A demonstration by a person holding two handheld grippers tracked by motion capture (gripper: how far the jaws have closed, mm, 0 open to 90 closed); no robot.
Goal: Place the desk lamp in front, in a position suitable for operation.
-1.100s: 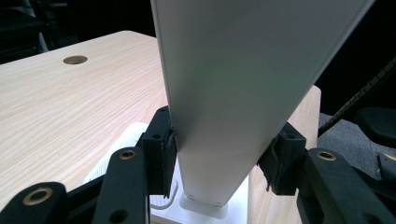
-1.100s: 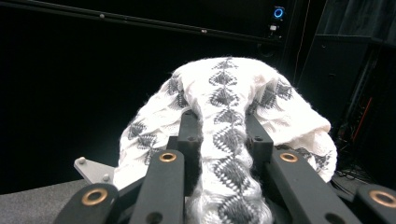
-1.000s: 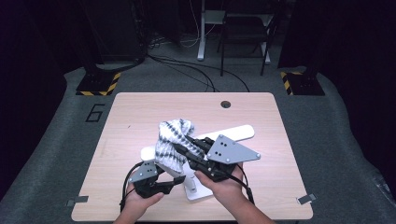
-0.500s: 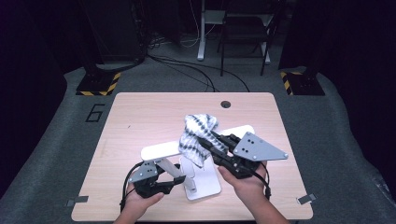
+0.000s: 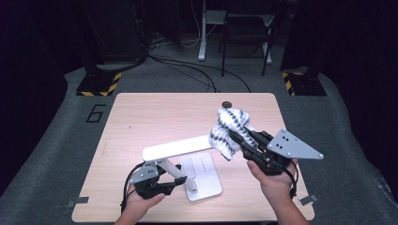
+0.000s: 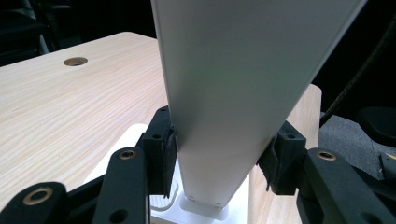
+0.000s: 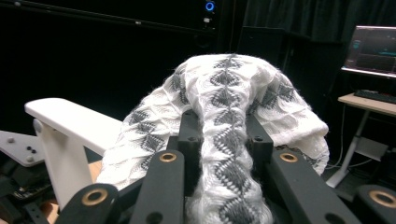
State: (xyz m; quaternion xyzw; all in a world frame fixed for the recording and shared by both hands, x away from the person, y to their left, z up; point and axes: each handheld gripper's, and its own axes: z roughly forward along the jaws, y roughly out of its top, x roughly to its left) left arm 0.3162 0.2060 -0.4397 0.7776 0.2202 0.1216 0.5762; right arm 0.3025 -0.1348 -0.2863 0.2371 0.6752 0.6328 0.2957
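Holding a knitted cloth [image 5: 228, 130] bunched in the right gripper [image 5: 236, 137], jaws pinched tight on a fold of it; in the right gripper view the cloth [image 7: 224, 102] humps up over both jaws and drapes down either side. It sits in the air over the right part of the table [image 5: 141, 117], just off the far end of the lamp's arm, maybe brushing it, can't tell which.

Left gripper [image 5: 180, 180] clamps the white desk lamp [image 5: 187, 147] low on its upright, jaws partway closed w/ pads pressed on both edges of the flat stem [image 6: 224, 93]. Lamp base [image 5: 202, 176] rests flat on the table.

Handling, as a judgement: cloth looks soft, light, floppy, w/ no shape of its own, so it'll sag and swing w/ any quick move. The knit seems grippy, so slip is unlikely, but loose loops could snag on a jaw edge or the lamp's end. Best hold is a thick gathered fold, as now, not a single thin layer.

Lamp looks stiff and smooth, prob plastic or painted metal, top-heavy w/ that long arm. The low grip near the base seems right for steadying it; the slick stem could twist in the pads if pushed sideways.
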